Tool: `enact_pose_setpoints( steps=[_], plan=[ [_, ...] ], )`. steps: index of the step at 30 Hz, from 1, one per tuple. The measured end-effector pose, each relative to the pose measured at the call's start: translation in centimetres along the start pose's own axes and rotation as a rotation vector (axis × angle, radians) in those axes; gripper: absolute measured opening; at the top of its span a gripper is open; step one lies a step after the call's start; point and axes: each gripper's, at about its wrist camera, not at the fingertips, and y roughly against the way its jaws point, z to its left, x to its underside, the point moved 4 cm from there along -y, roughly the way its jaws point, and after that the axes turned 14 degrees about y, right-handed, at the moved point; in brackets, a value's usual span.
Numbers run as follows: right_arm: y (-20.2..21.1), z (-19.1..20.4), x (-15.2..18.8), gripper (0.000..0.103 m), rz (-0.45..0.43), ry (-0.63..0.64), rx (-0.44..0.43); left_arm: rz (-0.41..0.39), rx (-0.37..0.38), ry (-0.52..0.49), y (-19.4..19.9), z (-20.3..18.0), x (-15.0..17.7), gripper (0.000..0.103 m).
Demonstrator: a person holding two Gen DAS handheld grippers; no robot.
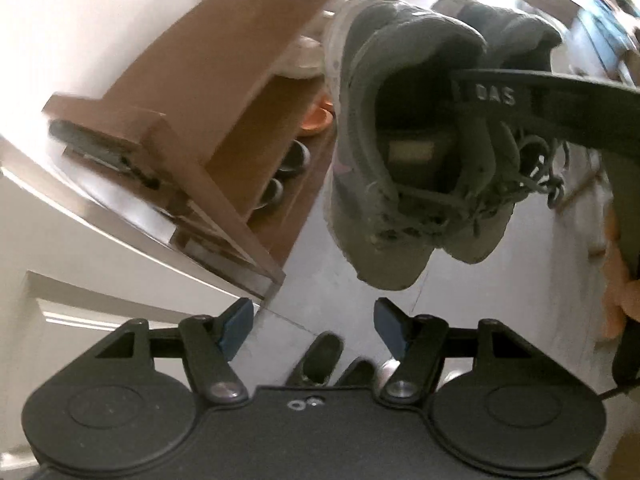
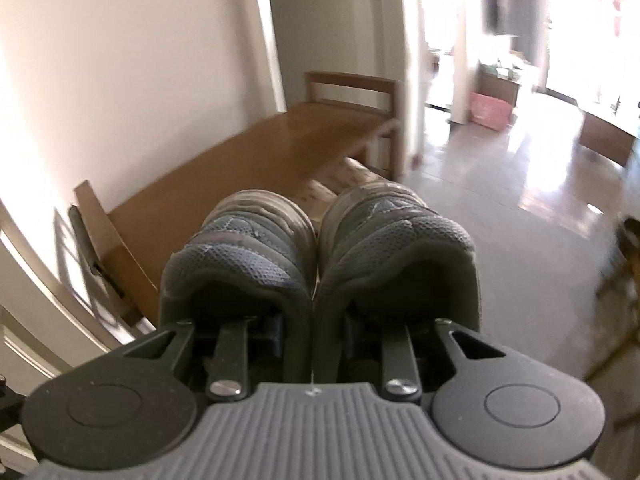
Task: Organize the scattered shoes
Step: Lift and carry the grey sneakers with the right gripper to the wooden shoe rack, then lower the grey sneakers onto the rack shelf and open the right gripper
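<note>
A pair of worn grey sneakers hangs in the air, heels toward the right wrist camera. My right gripper is shut on them, one finger inside each shoe, pinching the two inner collars together. In the left wrist view the same pair dangles toes down in front of a brown wooden shoe rack. My left gripper is below the pair, open, with nothing between its blue pads.
The rack's shelves hold dark shoes, an orange one and pale ones. A pair of black slippers lies on the grey tiled floor. A black band with white lettering crosses from the right. A white wall and door frame stand left.
</note>
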Motion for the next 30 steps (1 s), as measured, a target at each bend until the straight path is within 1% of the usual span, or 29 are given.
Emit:
enact_pose_setpoints(
  steps=[1, 3, 4, 6, 7, 8, 10, 14, 17, 21, 22, 23, 24, 25, 28, 30],
  plan=[
    [-0.2, -0.1, -0.4, 0.03, 0.002, 0.011, -0.01, 0.005, -0.002, 0.041, -0.2, 0.1, -1.0, 0.066],
    [-2.5, -0.6, -3.2, 0.03, 0.019, 0.077, -0.073, 0.013, -0.01, 0.125, -0.8, 0.2, -2.9, 0.066],
    [-3.2, -0.7, -3.8, 0.03, 0.023, 0.092, -0.086, 0.014, -0.013, 0.168, -0.9, 0.3, -3.8, 0.066],
    [-5.4, -0.6, -6.7, 0.03, 0.032, 0.159, -0.131, 0.018, -0.014, 0.214, -0.7, 0.6, -4.6, 0.066],
    [-5.8, -0.5, -7.1, 0.03, 0.031, 0.175, -0.137, 0.02, -0.015, 0.239, -1.0, 0.8, -5.2, 0.066],
    [-7.0, -0.1, -8.4, 0.03, 0.029, 0.215, -0.154, 0.022, -0.017, 0.263, -1.2, 0.9, -5.8, 0.066],
    [-8.3, 0.6, -9.9, 0.03, 0.021, 0.263, -0.18, 0.014, -0.04, 0.309, -2.0, 1.5, -7.2, 0.066],
    [-12.6, 3.6, -13.7, 0.03, 0.021, 0.368, -0.252, 0.012, -0.072, 0.368, -3.1, 2.6, -8.1, 0.066],
    [-15.6, 6.3, -16.0, 0.03, 0.044, 0.406, -0.293, 0.017, -0.085, 0.397, -3.7, 3.4, -8.2, 0.066],
    [-19.1, 10.4, -18.8, 0.031, 0.07, 0.485, -0.324, 0.026, -0.095, 0.451, -3.7, 4.7, -9.1, 0.066],
    [-20.8, 10.0, -19.3, 0.031, 0.08, 0.493, -0.33, 0.023, -0.096, 0.465, -3.9, 5.1, -9.2, 0.066],
    [-22.1, 11.0, -20.0, 0.031, 0.108, 0.503, -0.347, 0.021, -0.096, 0.475, -4.0, 5.5, -9.4, 0.066],
    [-23.1, 11.8, -20.4, 0.031, 0.131, 0.505, -0.345, 0.018, -0.096, 0.483, -4.1, 5.8, -9.6, 0.066],
    [-23.4, 12.0, -20.5, 0.031, 0.136, 0.508, -0.344, 0.014, -0.095, 0.49, -4.2, 6.2, -9.8, 0.066],
    [-26.4, 14.1, -21.1, 0.031, 0.191, 0.552, -0.332, -0.006, -0.104, 0.504, -4.0, 7.0, -10.2, 0.066],
    [-28.4, 15.4, -21.4, 0.031, 0.244, 0.585, -0.329, -0.017, -0.11, 0.514, -3.9, 7.6, -10.5, 0.066]
  ],
)
